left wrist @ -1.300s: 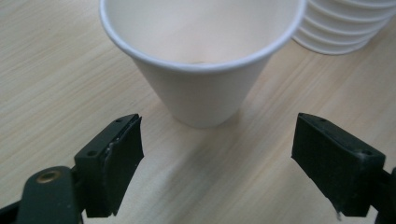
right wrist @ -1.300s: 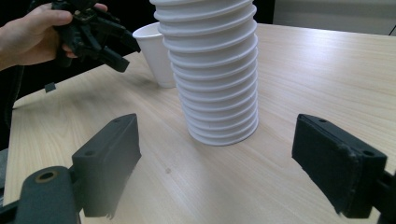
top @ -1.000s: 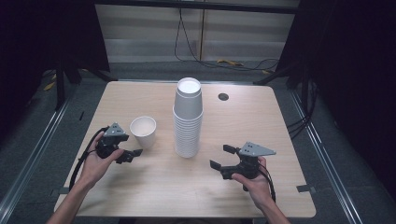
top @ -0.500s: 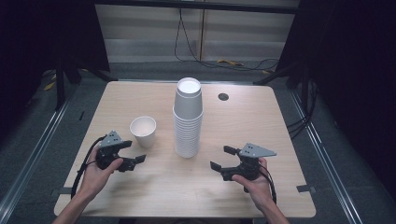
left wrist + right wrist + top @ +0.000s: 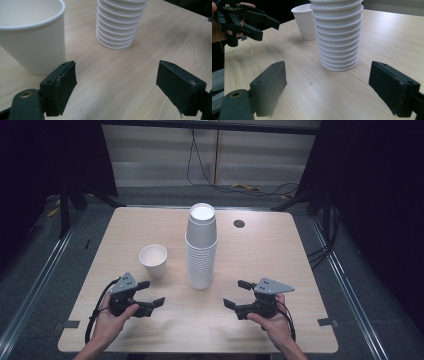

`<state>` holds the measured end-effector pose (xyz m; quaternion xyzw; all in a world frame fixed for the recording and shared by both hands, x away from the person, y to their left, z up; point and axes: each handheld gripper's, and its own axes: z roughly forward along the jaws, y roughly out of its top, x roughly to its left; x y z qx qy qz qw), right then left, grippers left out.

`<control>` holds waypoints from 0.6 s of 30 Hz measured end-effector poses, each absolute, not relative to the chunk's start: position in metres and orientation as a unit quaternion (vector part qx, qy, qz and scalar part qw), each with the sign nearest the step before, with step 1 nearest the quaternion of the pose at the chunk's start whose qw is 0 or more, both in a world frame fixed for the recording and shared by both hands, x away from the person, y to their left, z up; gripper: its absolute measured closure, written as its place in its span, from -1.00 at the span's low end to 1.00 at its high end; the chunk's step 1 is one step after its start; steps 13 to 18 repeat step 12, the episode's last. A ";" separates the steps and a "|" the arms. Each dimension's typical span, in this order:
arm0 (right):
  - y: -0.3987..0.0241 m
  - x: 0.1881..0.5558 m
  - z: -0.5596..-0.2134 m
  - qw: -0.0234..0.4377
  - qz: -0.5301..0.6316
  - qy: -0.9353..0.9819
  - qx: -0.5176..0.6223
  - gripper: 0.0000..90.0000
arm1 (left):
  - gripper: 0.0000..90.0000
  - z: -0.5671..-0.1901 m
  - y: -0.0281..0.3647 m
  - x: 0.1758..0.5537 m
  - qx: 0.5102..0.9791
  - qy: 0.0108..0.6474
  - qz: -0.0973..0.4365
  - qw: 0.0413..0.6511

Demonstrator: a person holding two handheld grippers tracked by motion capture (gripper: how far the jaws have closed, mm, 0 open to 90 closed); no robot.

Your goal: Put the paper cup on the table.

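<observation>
Looking down on the table (image 5: 260,245), we take the tall stack of cups (image 5: 201,247) as our landmark; it stands upright near the middle of the wooden top; a single cup (image 5: 153,260) stands upright just to the left of the stack, mouth up, apart from it and not touching it. We see the left gripper (image 5: 149,295) in front of and to the left of the stack, nearer the person than the single cup, held low over the wood by the left hand (image 5: 112,317); its jaws stand wide apart with nothing between them, and in the left gripper view the single cup (image 5: 32,35) rises just beyond the left-hand jaw, clear of both pads, while the stack (image 5: 118,22) stands farther off. We see the right gripper (image 5: 236,294) in front of and to the right of the stack, held by the right hand (image 5: 272,325); its jaws also gape wide and grip nothing; in the right gripper view the stack (image 5: 338,35) stands beyond the jaws, with the single cup (image 5: 304,21) behind it.
</observation>
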<state>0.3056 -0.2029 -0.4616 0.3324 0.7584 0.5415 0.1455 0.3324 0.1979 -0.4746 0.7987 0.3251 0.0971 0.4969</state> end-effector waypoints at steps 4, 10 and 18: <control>-0.201 0.303 -0.466 0.145 0.535 0.764 0.331 -0.68 | -0.64 -0.481 0.185 0.324 0.810 0.308 0.089 0.492; -0.199 0.300 -0.470 0.149 0.526 0.770 0.330 -0.68 | -0.64 -0.491 0.179 0.318 0.810 0.313 0.081 0.489; -0.200 0.300 -0.471 0.150 0.522 0.771 0.332 -0.68 | -0.64 -0.493 0.178 0.318 0.811 0.320 0.079 0.484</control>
